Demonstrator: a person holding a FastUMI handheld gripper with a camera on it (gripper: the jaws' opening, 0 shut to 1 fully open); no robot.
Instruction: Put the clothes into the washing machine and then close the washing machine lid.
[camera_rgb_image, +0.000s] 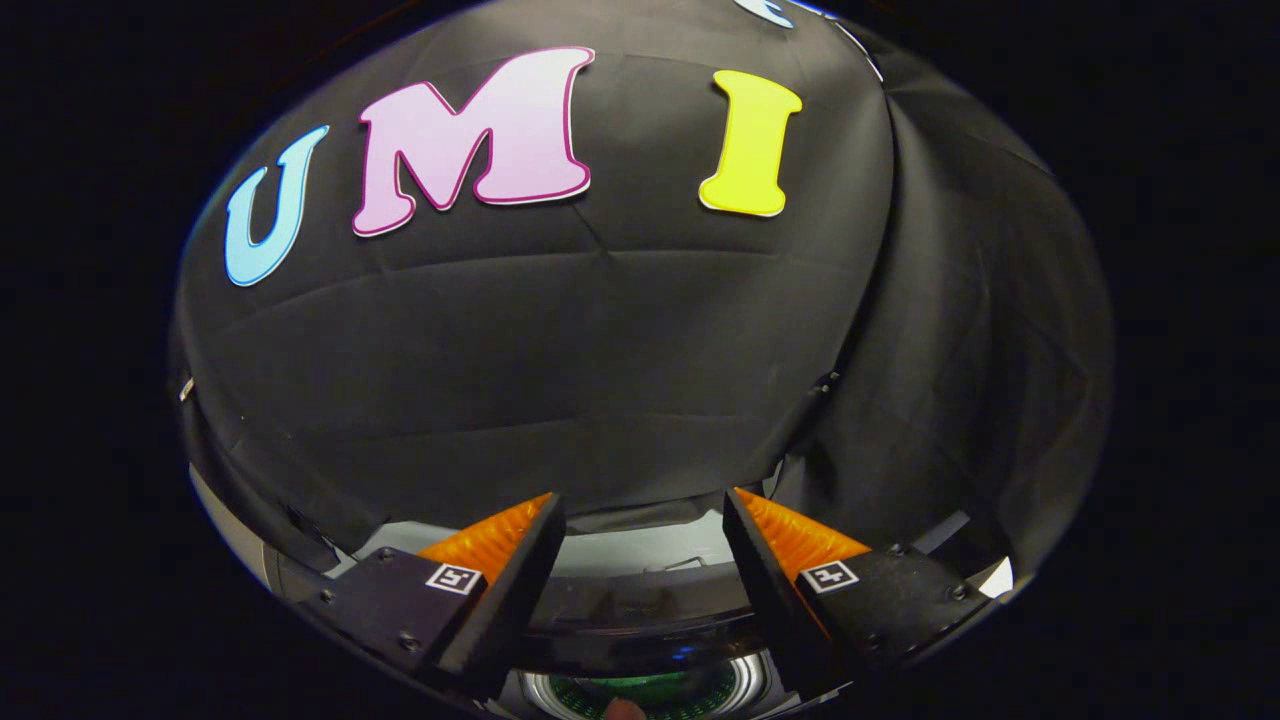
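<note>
My gripper (643, 497) is open, its two fingers spread wide with nothing between them. It is raised and points at the booth's black cloth wall. Below and between the fingers lies the top of the washing machine (640, 600), a dark curved band with a pale surface just beyond it. Under that, a round lit opening (645, 690) with a shiny ring and a greenish inside shows close under the fingers. A small pinkish bit (624, 709), perhaps cloth, sits at its near rim; I cannot tell what it is.
The black cloth wall (600, 350) hangs close ahead of the fingers and folds into a corner (880, 330) to the right. A pale ledge (640, 550) runs along the foot of the wall behind the machine.
</note>
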